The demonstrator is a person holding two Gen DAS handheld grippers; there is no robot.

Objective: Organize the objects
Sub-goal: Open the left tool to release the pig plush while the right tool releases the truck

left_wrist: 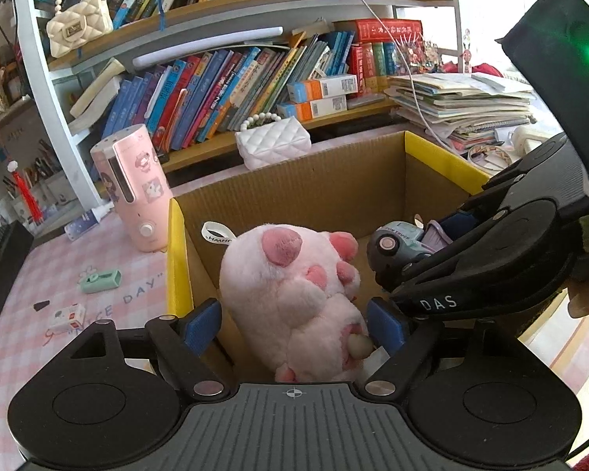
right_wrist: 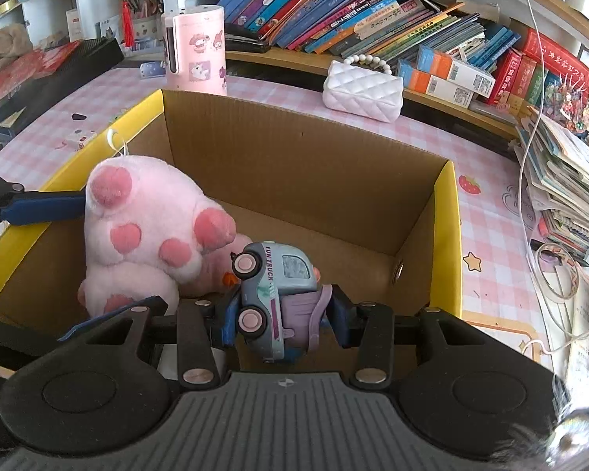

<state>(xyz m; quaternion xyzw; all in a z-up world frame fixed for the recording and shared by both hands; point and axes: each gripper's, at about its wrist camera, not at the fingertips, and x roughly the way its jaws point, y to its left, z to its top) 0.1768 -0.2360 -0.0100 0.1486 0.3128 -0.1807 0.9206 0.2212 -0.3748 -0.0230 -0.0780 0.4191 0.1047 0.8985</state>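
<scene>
A pink plush toy (left_wrist: 294, 290) lies in the cardboard box (left_wrist: 294, 180) with yellow edges. My left gripper (left_wrist: 294, 324) is open, its blue pads on either side of the plush without squeezing it. My right gripper (right_wrist: 284, 314) is shut on a small grey-blue toy truck (right_wrist: 273, 290) and holds it over the box, beside the plush (right_wrist: 145, 227). The truck (left_wrist: 396, 241) and the right gripper also show in the left wrist view, at the right.
A pink cylindrical device (left_wrist: 133, 188), a white quilted purse (left_wrist: 273, 143), a green sharpener (left_wrist: 100, 280) and a small card box (left_wrist: 68, 316) lie on the pink checked tablecloth. Bookshelves stand behind. A paper stack (right_wrist: 561, 180) lies right of the box (right_wrist: 447, 212).
</scene>
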